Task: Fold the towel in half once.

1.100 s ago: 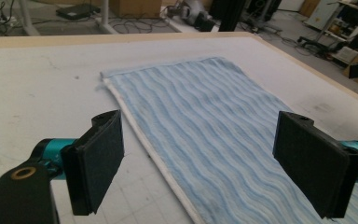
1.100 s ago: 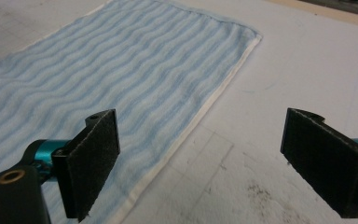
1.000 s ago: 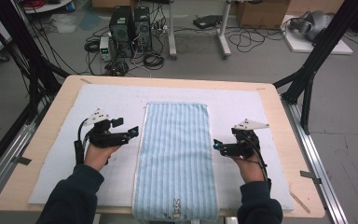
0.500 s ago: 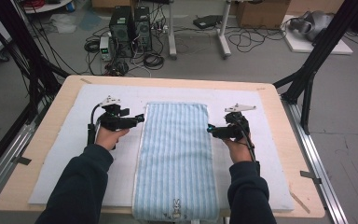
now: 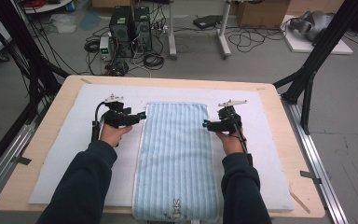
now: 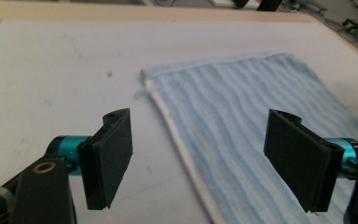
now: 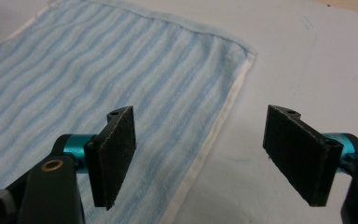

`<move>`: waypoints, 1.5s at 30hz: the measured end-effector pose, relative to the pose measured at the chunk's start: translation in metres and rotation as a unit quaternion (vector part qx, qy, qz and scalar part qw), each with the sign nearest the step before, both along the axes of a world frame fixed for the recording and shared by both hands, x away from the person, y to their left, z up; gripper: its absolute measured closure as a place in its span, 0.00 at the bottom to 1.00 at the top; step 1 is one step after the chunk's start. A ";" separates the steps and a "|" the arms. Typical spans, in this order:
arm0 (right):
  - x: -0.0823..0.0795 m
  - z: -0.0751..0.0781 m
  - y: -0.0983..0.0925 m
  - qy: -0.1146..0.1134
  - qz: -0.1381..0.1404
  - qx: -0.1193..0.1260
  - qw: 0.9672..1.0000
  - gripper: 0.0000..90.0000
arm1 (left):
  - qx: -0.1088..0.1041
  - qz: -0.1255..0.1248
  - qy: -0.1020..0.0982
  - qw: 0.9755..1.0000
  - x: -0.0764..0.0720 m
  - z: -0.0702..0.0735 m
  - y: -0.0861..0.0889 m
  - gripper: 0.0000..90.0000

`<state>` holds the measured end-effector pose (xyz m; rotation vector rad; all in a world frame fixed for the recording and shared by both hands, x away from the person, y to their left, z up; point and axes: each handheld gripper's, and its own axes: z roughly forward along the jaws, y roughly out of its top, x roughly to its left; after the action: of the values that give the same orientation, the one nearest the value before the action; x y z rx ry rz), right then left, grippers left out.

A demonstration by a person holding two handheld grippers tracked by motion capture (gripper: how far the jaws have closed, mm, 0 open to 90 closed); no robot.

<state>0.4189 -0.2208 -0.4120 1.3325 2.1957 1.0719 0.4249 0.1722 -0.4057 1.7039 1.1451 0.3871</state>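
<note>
A: Both hands have slid up the worktop since a second ago, from the middle of the light-blue striped terry towel (image 5: 175, 158) toward its far end. The left gripper (image 5: 140, 116) sits at the far-left corner, at about eleven o'clock on the towel; the right gripper (image 5: 207, 124) is by the edge near one o'clock.

B: And the jaws?

A: Wide on both, though they've just been closing a touch. In the left gripper view the towel's white hem (image 6: 179, 147) runs between them, untouched; the same goes for the right gripper view (image 7: 209, 149).

B: So, a pinch coming?

A: Looks it: corners lined up, probably for a fold. The towel lies flat, lengthwise on the white felt mat (image 5: 270, 140). No containers on the wooden worktop (image 5: 42, 154).
</note>
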 end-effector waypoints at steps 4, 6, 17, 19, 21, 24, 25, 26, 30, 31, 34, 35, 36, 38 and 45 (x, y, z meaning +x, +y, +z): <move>0.002 -0.001 -0.001 0.007 -0.002 0.014 1.000 0.27 | 0.013 -0.001 0.016 1.000 0.010 -0.003 -0.004 0.28; 0.003 -0.001 -0.003 0.011 -0.005 0.020 1.000 0.27 | 0.020 -0.004 0.022 1.000 0.015 -0.008 -0.007 0.30; 0.013 -0.010 0.008 0.020 -0.013 -0.002 1.000 0.48 | 0.060 0.015 0.073 0.995 0.026 -0.036 -0.022 0.44; 0.015 -0.015 0.009 0.028 -0.020 -0.008 0.999 0.49 | 0.071 0.017 0.072 0.995 0.026 -0.041 -0.028 0.46; 0.018 -0.020 0.010 0.036 -0.026 -0.019 0.999 0.50 | 0.086 0.018 0.058 0.994 0.026 -0.044 -0.033 0.47; 0.021 -0.025 0.011 0.038 -0.033 -0.026 0.998 0.51 | 0.114 0.020 0.045 0.992 0.024 -0.044 -0.037 0.51; 0.021 -0.027 0.012 0.038 -0.036 -0.028 0.998 0.52 | 0.125 0.019 0.039 0.991 0.023 -0.045 -0.039 0.54; 0.022 -0.028 0.013 0.040 -0.040 -0.027 0.998 0.54 | 0.136 0.019 0.036 0.990 0.022 -0.044 -0.040 0.54; 0.024 -0.030 0.016 0.034 -0.041 -0.034 0.998 0.64 | 0.138 0.026 0.037 0.989 0.021 -0.043 -0.039 0.70; 0.024 -0.030 0.015 0.032 -0.037 -0.033 0.998 0.67 | 0.138 0.019 0.034 0.990 0.021 -0.043 -0.039 0.78; 0.024 -0.029 0.016 0.031 -0.030 -0.037 0.998 0.78 | 0.146 -0.004 0.028 0.989 0.019 -0.043 -0.042 0.96; 0.024 -0.029 0.016 0.030 -0.025 -0.038 0.999 0.83 | 0.148 -0.004 0.027 0.989 0.019 -0.043 -0.043 0.97; 0.024 -0.029 0.017 0.033 -0.021 -0.034 0.999 0.89 | 0.145 -0.004 0.029 0.989 0.019 -0.043 -0.042 0.97; 0.023 -0.029 0.019 0.034 -0.014 -0.034 0.999 0.94 | 0.129 -0.002 0.041 0.991 0.020 -0.042 -0.039 0.98; 0.017 -0.020 0.021 0.018 -0.007 -0.035 0.999 0.96 | 0.074 -0.002 0.041 0.996 0.015 -0.030 -0.029 0.98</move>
<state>0.4357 -0.2001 -0.4322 1.3441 2.2261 0.9630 0.4400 0.1430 -0.4354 1.8660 1.1963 0.4127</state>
